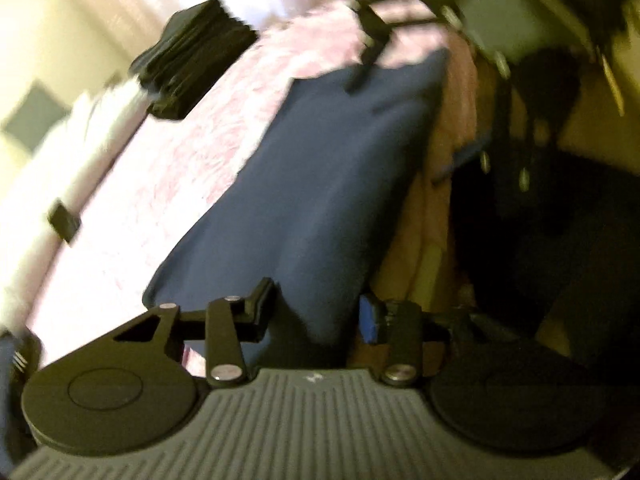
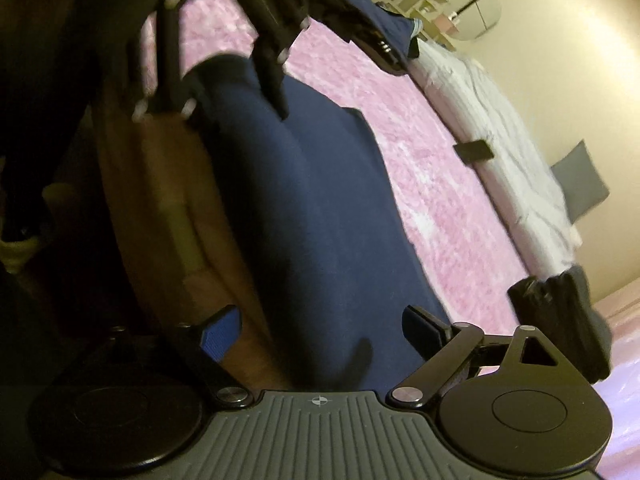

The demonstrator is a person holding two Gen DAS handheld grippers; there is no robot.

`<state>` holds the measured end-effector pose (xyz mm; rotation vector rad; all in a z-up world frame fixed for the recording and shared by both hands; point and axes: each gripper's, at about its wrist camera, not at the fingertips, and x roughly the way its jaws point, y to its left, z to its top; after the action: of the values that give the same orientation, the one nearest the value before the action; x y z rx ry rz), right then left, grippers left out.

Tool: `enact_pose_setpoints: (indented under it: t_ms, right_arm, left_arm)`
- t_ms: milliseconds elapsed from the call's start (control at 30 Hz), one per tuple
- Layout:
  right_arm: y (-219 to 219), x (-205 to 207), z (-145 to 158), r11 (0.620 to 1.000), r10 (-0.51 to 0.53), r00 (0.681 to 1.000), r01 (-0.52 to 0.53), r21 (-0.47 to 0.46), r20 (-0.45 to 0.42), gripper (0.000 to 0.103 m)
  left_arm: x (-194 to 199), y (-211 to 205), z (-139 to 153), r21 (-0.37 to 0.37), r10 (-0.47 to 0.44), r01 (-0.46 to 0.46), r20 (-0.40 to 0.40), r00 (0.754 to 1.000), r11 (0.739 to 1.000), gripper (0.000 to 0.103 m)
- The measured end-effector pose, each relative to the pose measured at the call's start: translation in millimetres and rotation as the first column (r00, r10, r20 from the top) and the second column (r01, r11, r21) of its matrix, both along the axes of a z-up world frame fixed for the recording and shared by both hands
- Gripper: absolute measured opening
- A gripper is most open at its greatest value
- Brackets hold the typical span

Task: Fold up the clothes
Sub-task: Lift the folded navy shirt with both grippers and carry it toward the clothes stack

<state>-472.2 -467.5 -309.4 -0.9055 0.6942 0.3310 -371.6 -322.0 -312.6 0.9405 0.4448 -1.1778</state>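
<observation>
1. I'm seeing the navy garment (image 1: 320, 184) lying limp along the pink bed's (image 1: 168, 200) near edge.
2. I'm judging it light and soft; pinching its end corners.
3. I'm holding the left gripper (image 1: 316, 312) partly open and the right gripper (image 2: 324, 332) wide, both straddling cloth, neither gripping.

Cream wall (image 2: 532, 92), pink-covered bed (image 2: 420, 168), white duvet (image 2: 500, 136)

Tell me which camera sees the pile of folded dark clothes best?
The left wrist view. There the pile of folded dark clothes sits whole on the pink blanket, with its stacked layers showing, though blurred. In the right wrist view the pile is partly hidden behind the right claw.
</observation>
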Motion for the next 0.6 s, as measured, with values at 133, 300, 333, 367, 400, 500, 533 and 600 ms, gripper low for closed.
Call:
enact_pose_setpoints:
  t_ms: [133, 300, 333, 367, 400, 500, 533, 600]
  right_arm:
    - [0.7, 8.8, -2.2, 0.999, 0.015, 1.000, -0.015, -0.029, -0.011, 0.067]
    - [-2.8, 14.5, -6.8, 0.997, 0.044, 0.999, -0.045, -0.068, -0.022, 0.033]
    - [-3.7, 14.8, -5.2, 0.997, 0.043, 0.999, -0.044, -0.061, -0.022, 0.029]
    - [-5.6, 15.6, -1.6, 0.998, 0.035, 0.999, -0.036, -0.047, -0.018, 0.028]
    - [-7.1, 16.9, 2.9, 0.999, 0.024, 1.000, -0.025, -0.033, -0.014, 0.027]
    - [-8.1, 20.8, 14.4, 1.000, 0.001, 1.000, -0.001, -0.007, -0.001, 0.027]
    - [-7.2, 21.5, 17.3, 1.000, -0.005, 1.000, 0.005, -0.002, 0.005, 0.027]
    - [-6.7, 23.6, 21.6, 1.000, -0.013, 1.000, 0.013, 0.005, 0.013, 0.027]
  left_arm:
    - [0.6, -0.7, -0.4, 0.010, -0.011, 0.011, 0.003, 1.000, 1.000, 0.039]
    - [-27.4, -6.8, -16.1, 0.047, -0.069, 0.060, 0.212, 0.975, 0.997, 0.055]
    - [-33.8, -7.5, -18.6, 0.049, -0.080, 0.069, 0.262, 0.962, 0.996, 0.057]
    - [-38.2, -8.3, -20.4, 0.053, -0.088, 0.075, 0.299, 0.950, 0.996, 0.059]
    - [-42.0, -9.6, -22.5, 0.060, -0.093, 0.077, 0.326, 0.941, 0.995, 0.059]
    - [-50.1, -18.4, -29.7, 0.091, -0.107, 0.077, 0.396, 0.912, 0.993, 0.058]
    - [-51.6, -22.7, -32.3, 0.105, -0.111, 0.073, 0.418, 0.902, 0.992, 0.058]
    - [-52.9, -32.4, -39.4, 0.150, -0.122, 0.058, 0.461, 0.879, 0.987, 0.058]
